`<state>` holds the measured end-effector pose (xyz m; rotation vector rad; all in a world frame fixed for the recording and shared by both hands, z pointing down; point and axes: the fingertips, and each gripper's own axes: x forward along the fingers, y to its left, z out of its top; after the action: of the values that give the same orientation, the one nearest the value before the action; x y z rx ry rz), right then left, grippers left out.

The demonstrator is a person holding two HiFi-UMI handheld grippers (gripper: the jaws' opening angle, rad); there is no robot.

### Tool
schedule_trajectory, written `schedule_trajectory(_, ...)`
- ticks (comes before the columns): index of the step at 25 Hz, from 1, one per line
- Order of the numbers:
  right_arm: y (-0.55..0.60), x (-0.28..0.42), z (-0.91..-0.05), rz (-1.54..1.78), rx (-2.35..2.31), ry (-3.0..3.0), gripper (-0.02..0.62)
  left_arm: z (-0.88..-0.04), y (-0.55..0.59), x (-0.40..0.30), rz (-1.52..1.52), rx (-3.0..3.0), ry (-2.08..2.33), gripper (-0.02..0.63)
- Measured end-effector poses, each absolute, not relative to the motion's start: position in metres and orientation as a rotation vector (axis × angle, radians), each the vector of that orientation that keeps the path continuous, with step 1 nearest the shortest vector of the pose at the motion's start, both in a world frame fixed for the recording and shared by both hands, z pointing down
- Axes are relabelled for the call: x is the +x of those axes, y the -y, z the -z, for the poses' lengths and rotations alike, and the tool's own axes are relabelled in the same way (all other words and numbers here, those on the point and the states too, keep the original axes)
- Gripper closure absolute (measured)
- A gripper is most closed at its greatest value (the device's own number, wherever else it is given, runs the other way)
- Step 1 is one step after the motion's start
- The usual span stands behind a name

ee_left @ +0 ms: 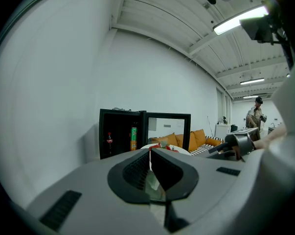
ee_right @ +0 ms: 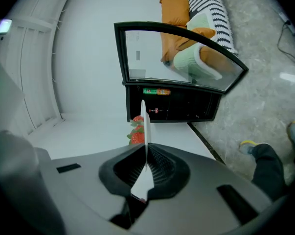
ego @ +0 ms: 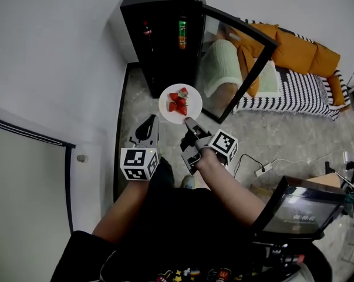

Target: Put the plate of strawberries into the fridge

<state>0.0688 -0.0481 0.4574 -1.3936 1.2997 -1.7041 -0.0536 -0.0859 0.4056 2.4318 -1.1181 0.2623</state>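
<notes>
A white plate (ego: 189, 103) with several red strawberries (ego: 178, 102) hangs in the air in front of the black fridge (ego: 159, 40), whose glass door (ego: 235, 57) stands open. My right gripper (ego: 189, 122) is shut on the plate's near rim. In the right gripper view the plate (ee_right: 144, 124) stands edge-on between the jaws, with the strawberries (ee_right: 136, 136) to its left. My left gripper (ego: 152, 121) is shut on nothing, just below and left of the plate. The left gripper view shows the strawberries (ee_left: 159, 147) beyond its tips (ee_left: 150, 153).
Inside the fridge stand a cola bottle (ego: 146, 29) and a green can (ego: 182, 33). An orange sofa (ego: 294, 54) with a striped mattress lies right of the door. A power strip (ego: 263, 170) lies on the floor. A screen device (ego: 303, 213) sits at lower right.
</notes>
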Motion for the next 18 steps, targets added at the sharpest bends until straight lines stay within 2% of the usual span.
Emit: schedule_trajectory(18, 0.048, 0.065, -0.443, 1.662, -1.248, -1.399, 0.577, -0.38, 0.077, -0.054, -0.241, 2.508, 1.223, 0.595)
